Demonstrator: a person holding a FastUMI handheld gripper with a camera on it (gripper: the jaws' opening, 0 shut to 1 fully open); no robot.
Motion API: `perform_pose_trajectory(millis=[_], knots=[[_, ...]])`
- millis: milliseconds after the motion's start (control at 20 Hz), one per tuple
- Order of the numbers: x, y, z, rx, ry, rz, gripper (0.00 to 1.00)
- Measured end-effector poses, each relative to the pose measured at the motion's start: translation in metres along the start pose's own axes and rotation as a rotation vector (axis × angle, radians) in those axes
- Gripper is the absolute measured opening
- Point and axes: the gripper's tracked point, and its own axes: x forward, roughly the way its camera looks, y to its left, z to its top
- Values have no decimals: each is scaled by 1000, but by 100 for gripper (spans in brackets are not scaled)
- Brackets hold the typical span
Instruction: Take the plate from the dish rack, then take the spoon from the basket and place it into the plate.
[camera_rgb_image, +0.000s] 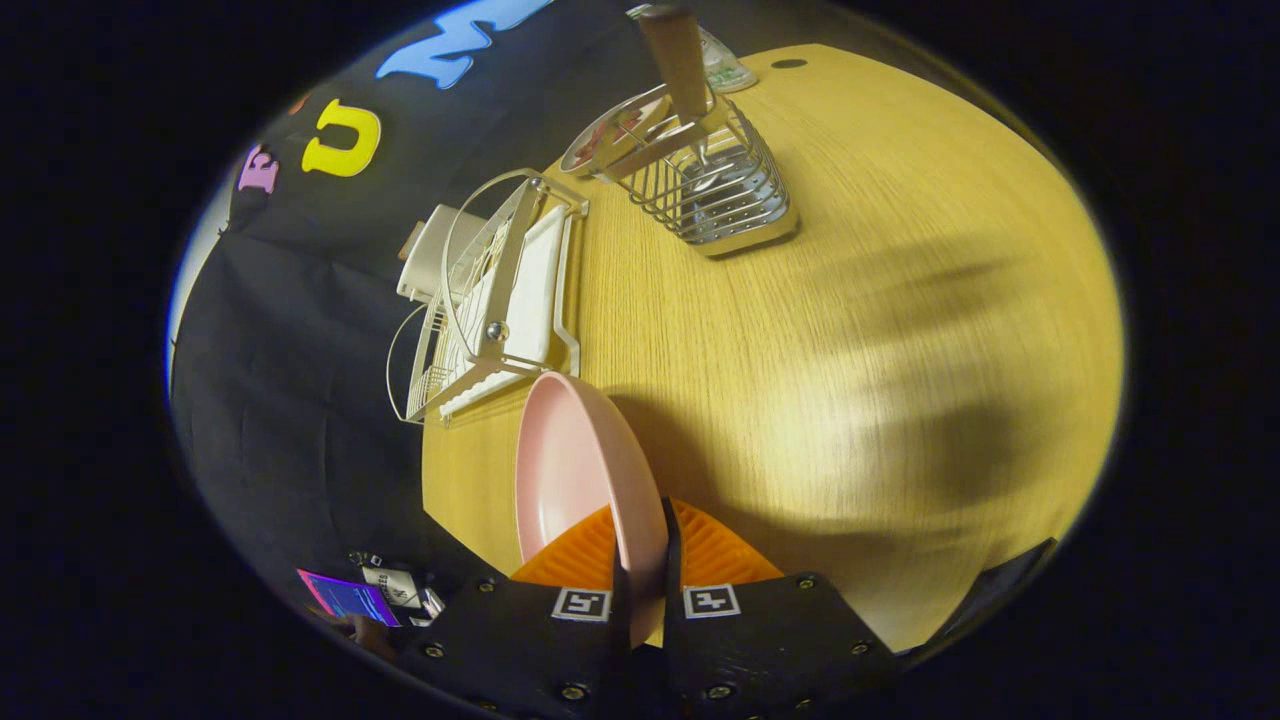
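Pink plate (570, 470), shallow, was held on edge between the jaws (640, 560), which were clenched on its rim, one finger on each face. It stood tilted over the counter (900, 330), its hollow side turned toward the dish rack (495, 300); whether its far edge touched the counter could not be told.

Dish rack: white wire frame with a white tray, just beyond the plate, at the counter's edge by the dark cloth wall. A pale flat item leaned in its far end, kind unclear.

Basket (715, 185): wire, with a metal base, farther along the counter and well apart from the plate. A brown wooden handle (675, 60) rose out of it; the spoon's bowl could not be made out through the wires.

Round dish (610, 135): lay just beside the basket on the rack side, with red markings inside.

Counter: light wood grain, crossed by broad soft shadows.
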Motion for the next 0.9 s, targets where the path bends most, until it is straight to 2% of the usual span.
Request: perform_pose_trajectory(millis=[250,300,350,400,500,550,900], knots=[[2,-13,3,-47,-1,-49,23],[0,-18,5,-70,-5,-84,23],[-3,-24,6,-101,-11,-119,28],[-6,-25,8,-122,-22,-128,29],[-18,-28,15,-164,-65,-172,41],[-28,-32,21,-189,-104,-204,52],[-98,-27,76,-409,-429,-375,52]])
